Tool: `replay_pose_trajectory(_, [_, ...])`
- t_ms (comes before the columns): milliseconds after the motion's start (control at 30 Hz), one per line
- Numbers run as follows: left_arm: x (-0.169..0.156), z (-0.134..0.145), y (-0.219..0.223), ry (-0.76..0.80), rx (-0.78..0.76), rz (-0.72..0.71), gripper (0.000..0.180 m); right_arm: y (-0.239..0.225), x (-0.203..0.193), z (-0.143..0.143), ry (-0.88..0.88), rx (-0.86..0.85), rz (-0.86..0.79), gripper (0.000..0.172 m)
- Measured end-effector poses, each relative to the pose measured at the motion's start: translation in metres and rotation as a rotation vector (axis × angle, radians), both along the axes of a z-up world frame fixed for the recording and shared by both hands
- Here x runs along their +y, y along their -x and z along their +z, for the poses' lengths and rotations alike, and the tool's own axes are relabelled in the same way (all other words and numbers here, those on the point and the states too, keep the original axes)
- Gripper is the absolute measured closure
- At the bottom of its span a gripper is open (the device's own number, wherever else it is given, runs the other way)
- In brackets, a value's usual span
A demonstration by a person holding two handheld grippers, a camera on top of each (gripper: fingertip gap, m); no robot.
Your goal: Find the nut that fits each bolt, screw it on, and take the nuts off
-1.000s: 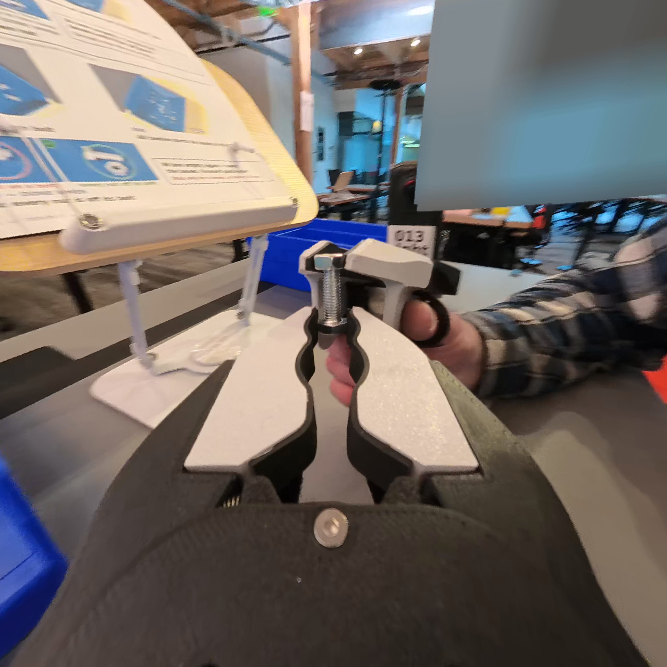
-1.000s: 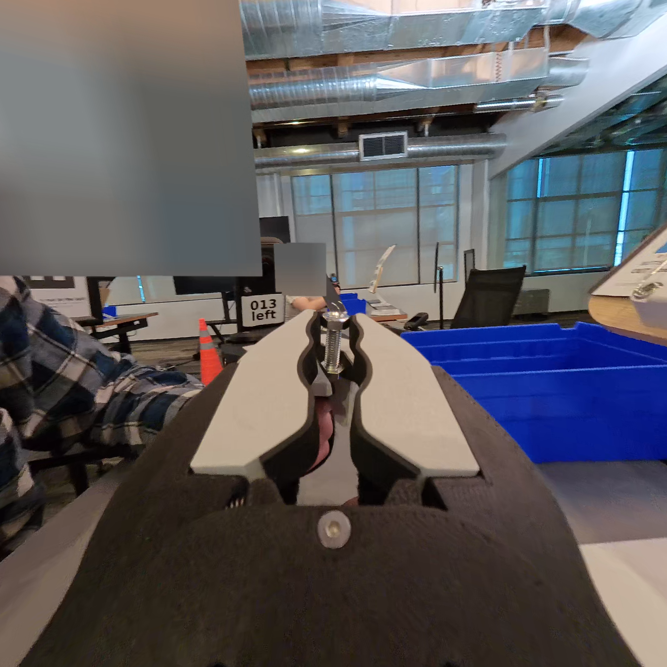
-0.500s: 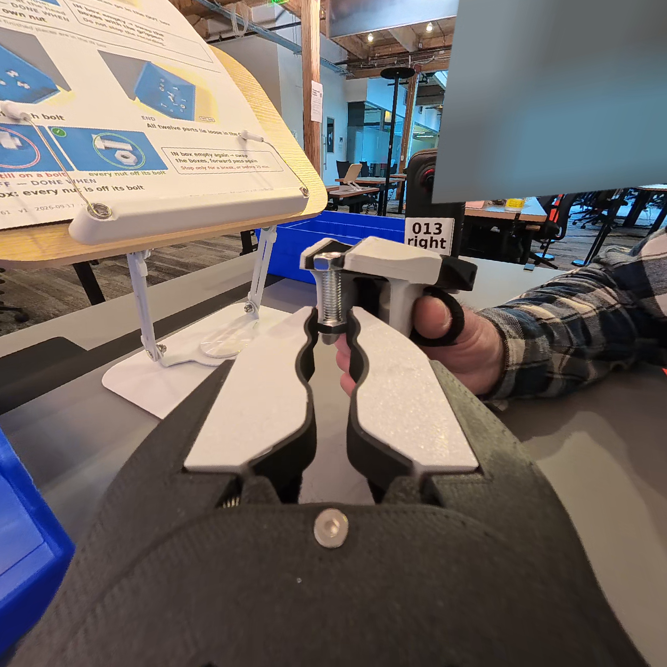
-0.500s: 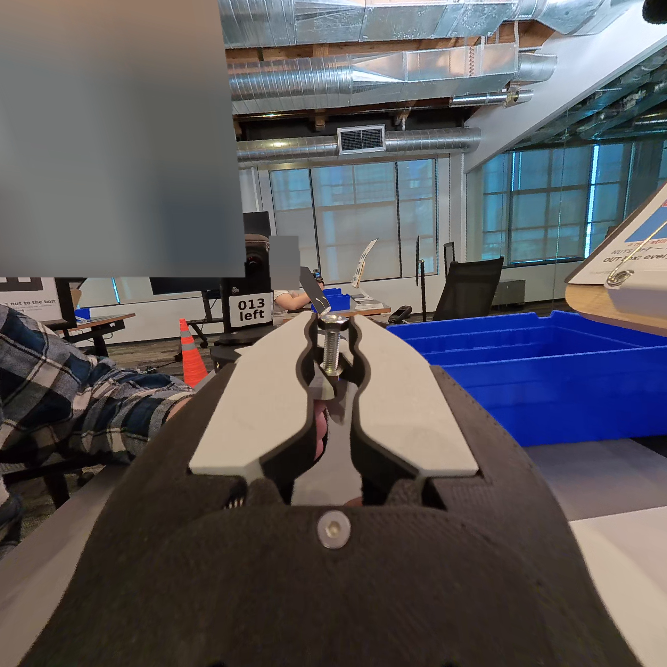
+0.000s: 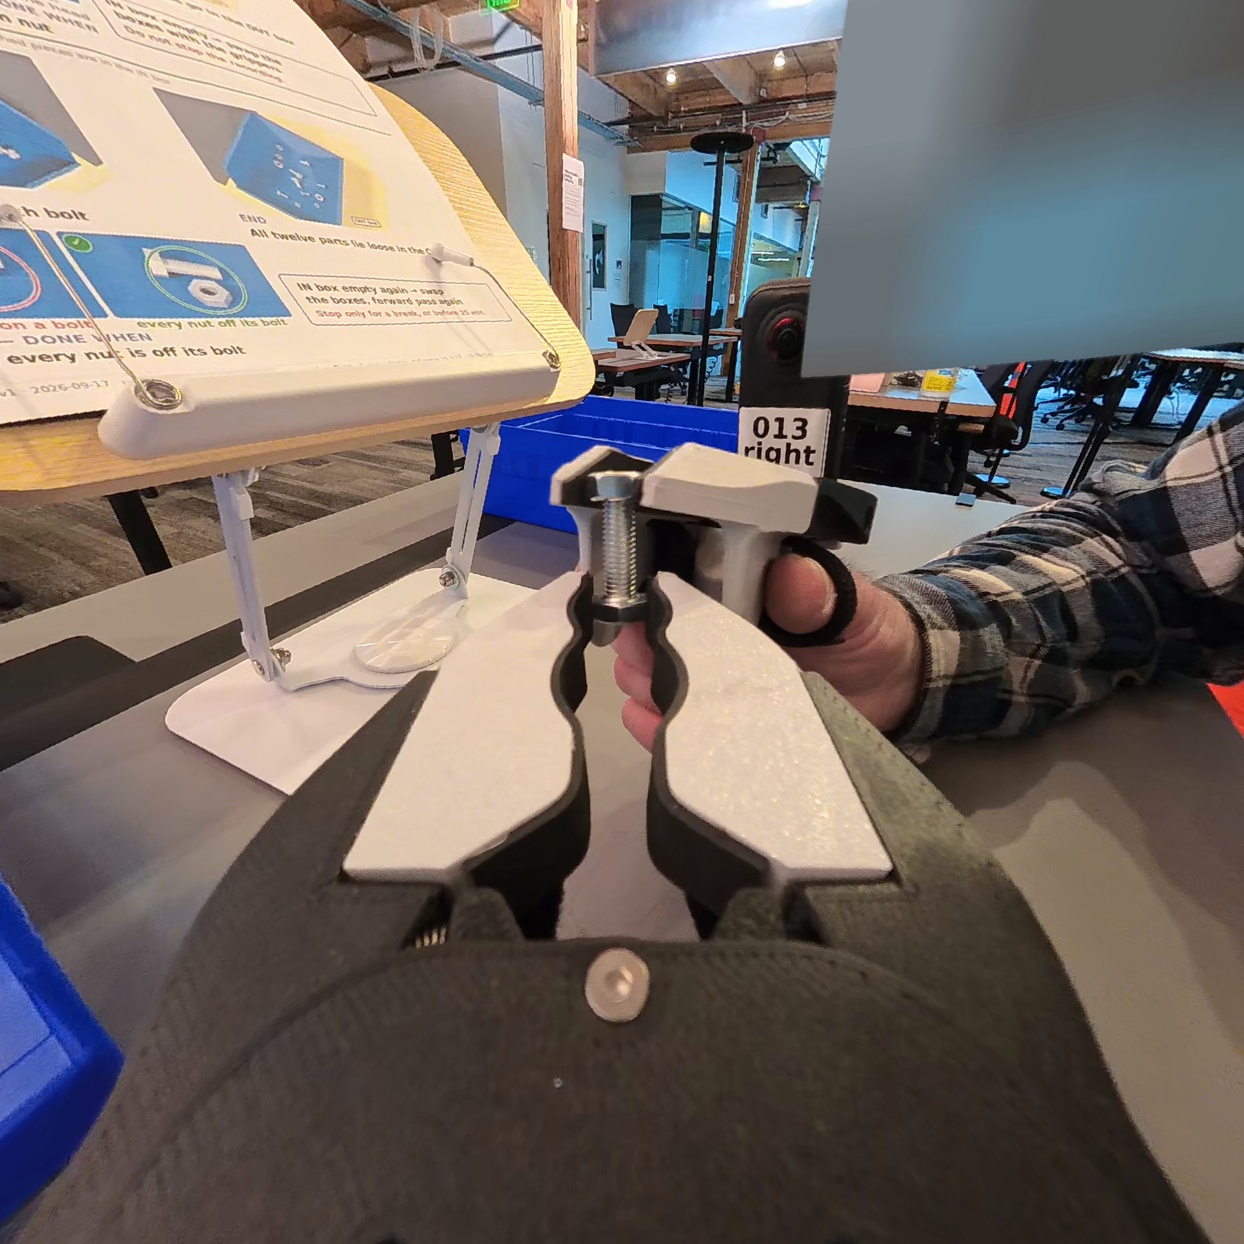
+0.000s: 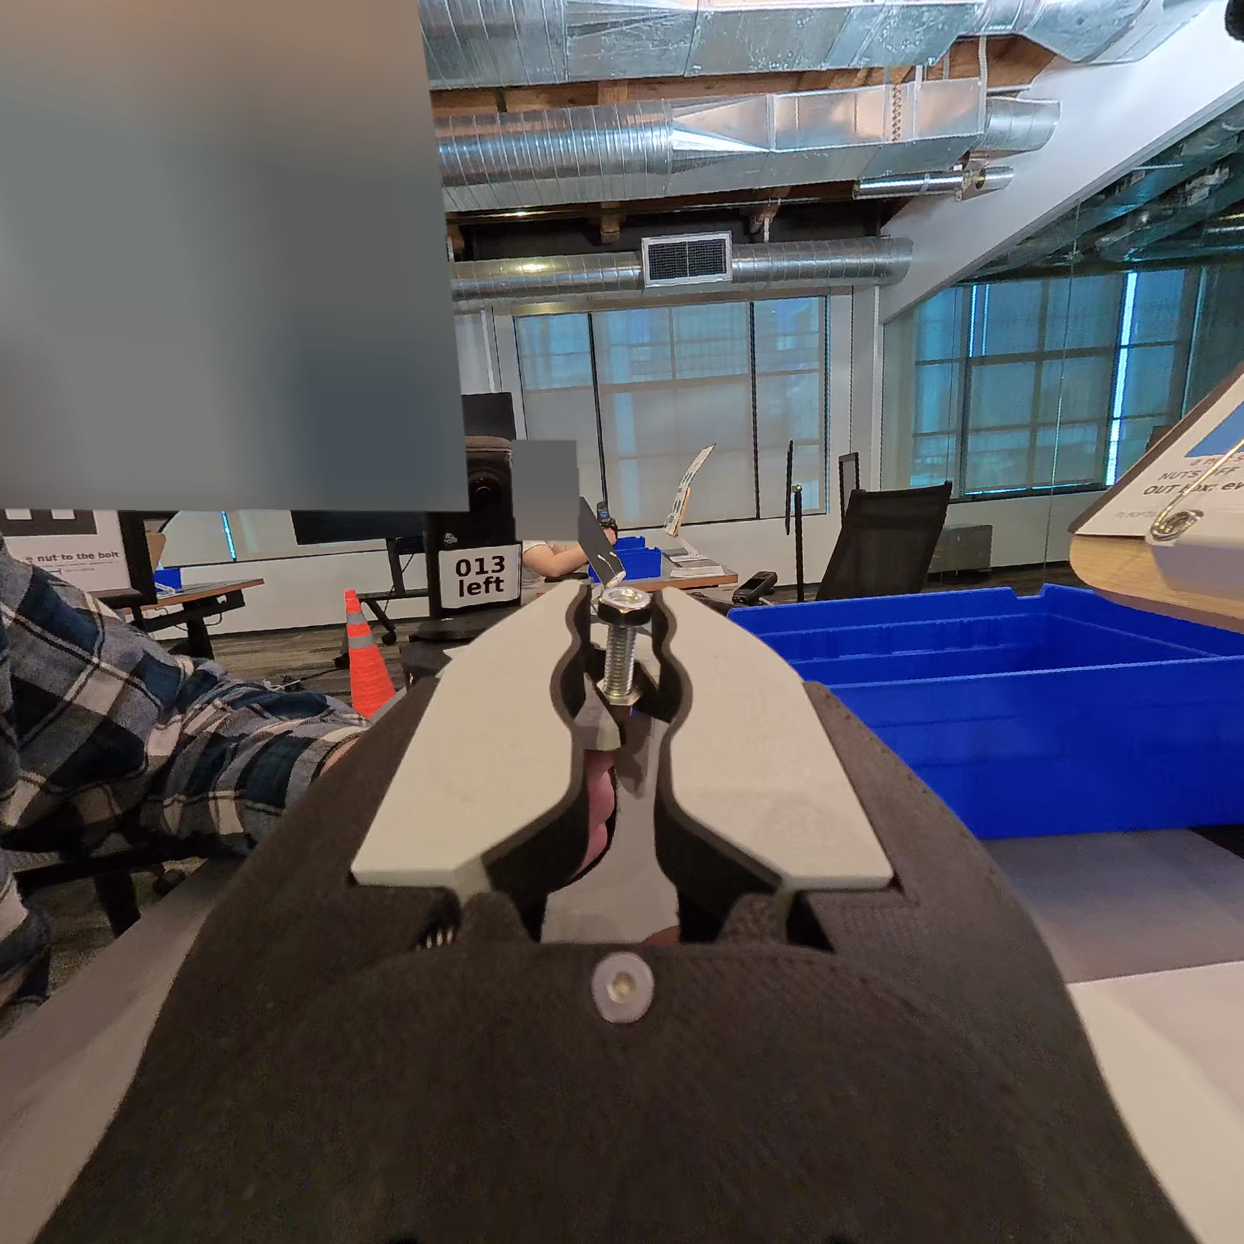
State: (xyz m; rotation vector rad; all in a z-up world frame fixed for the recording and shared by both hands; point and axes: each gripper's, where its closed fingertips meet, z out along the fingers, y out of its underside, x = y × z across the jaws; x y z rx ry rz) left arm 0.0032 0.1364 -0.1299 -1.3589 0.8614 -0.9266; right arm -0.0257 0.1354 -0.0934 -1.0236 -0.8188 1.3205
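**Two grippers sharing one bolt**

While the left gripper (image 5: 620,606) is pinching a nut (image 5: 620,601) at the lower end of an upright bolt (image 5: 619,538), the right gripper (image 6: 625,609) is clamping the hex head (image 6: 625,601) at the top of that same bolt. Dark pads on both tools are pressing against the metal, and the threaded shank is standing bare between the two grips. A hand (image 5: 828,646) in a plaid sleeve (image 5: 1077,579) is working the right tool from behind the bolt, with a finger through its black loop. Everything is being held up above a grey table (image 5: 1077,841), clear of its surface. Left of the bolt, a white stand (image 5: 283,700) is propping up a wooden board with an instruction sheet (image 5: 269,202). Beyond it a blue bin (image 6: 1010,713) is sitting on the table, and another blue bin (image 5: 40,1077) is showing at the near left edge.
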Motion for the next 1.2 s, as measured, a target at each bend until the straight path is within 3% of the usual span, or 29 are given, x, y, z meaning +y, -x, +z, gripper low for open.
replay_pose_trajectory(200, [-0.001, 0.001, -0.001, 0.009, -0.016, -0.019, 0.166, -0.001, 0.002, 0.002, -0.001, 0.007, -0.004, 0.145])
replay_pose_trajectory(300, [-0.003, 0.001, -0.002, 0.019, -0.03, -0.048, 0.166, -0.001, 0.003, 0.003, 0.008, 0.005, 0.005, 0.127])
replay_pose_trajectory(567, [-0.004, 0.002, -0.002, 0.034, -0.046, -0.066, 0.166, 0.005, -0.012, 0.005, -0.044, -0.028, 0.095, 0.132])
replay_pose_trajectory(1200, [0.0, 0.004, 0.004, 0.049, -0.072, -0.059, 0.166, 0.002, -0.008, 0.001, -0.028, -0.038, 0.074, 0.135])
